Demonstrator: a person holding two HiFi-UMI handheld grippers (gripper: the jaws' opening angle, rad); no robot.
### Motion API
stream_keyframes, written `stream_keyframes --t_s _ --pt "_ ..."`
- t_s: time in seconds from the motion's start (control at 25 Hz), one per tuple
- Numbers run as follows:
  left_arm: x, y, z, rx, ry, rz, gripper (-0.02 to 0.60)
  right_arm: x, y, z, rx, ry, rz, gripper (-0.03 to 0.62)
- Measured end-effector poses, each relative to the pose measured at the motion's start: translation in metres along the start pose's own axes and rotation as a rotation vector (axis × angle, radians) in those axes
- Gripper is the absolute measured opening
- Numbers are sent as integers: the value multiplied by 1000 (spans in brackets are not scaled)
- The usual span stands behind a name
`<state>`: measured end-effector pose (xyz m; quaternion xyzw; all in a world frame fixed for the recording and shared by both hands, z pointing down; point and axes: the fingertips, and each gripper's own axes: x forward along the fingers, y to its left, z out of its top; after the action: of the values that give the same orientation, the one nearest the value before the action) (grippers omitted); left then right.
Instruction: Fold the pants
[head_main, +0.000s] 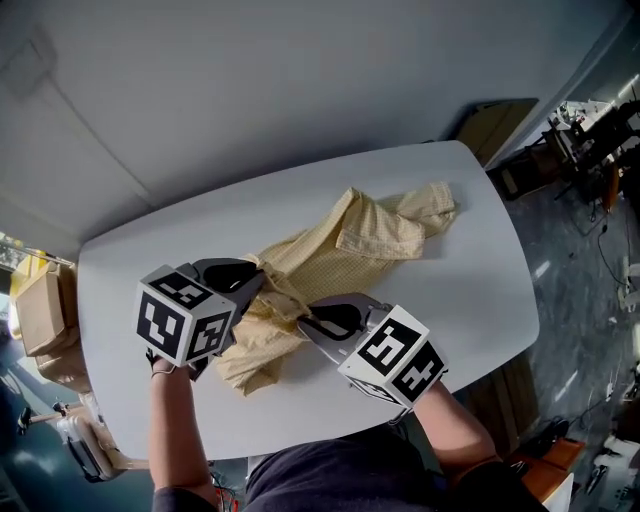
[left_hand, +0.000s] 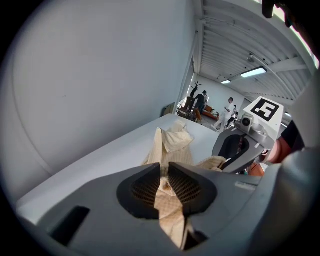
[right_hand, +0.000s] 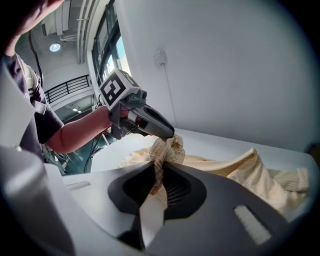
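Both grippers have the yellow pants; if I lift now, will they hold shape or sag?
Likely sag: the yellow pants lie crumpled in soft folds on the table. Probably light: thin cloth bunches easily inside both the left gripper and right gripper.

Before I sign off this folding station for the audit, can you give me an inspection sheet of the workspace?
Surface: white rounded table.
Job's things: pale yellow pants, crumpled, not yet folded.
Clutter: nothing seen on the table.
Grippers: left gripper jaws shut on the pants; right gripper jaws shut on the pants, close beside it.
Cables: thin cable lying right of the table.
Surroundings: cardboard boxes left of the table; people far off.
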<state>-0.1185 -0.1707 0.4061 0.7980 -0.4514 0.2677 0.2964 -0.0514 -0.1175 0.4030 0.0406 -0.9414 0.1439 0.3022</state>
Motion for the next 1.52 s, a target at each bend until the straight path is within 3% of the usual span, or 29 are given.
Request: stream_keyframes --t_s 0.56,0.8,1.0,1.36,1.52 --pt "135 -51 121 112 -11 -65 61 -104 -161 -26 97 -73 -210 46" --pt "188 -60 150 127 1 -129 63 -123 -212 -46 135 -52 -310 48" --pt "227 -67 178 167 -14 -121 32 -140 -250 -64 200 -61 -392 48" --pt "233 -39 169 198 -27 36 67 -137 -309 -95 272 -74 -554 63" --pt "211 -31 151 144 -29 35 67 -145 -326 -107 306 -50 -649 138"
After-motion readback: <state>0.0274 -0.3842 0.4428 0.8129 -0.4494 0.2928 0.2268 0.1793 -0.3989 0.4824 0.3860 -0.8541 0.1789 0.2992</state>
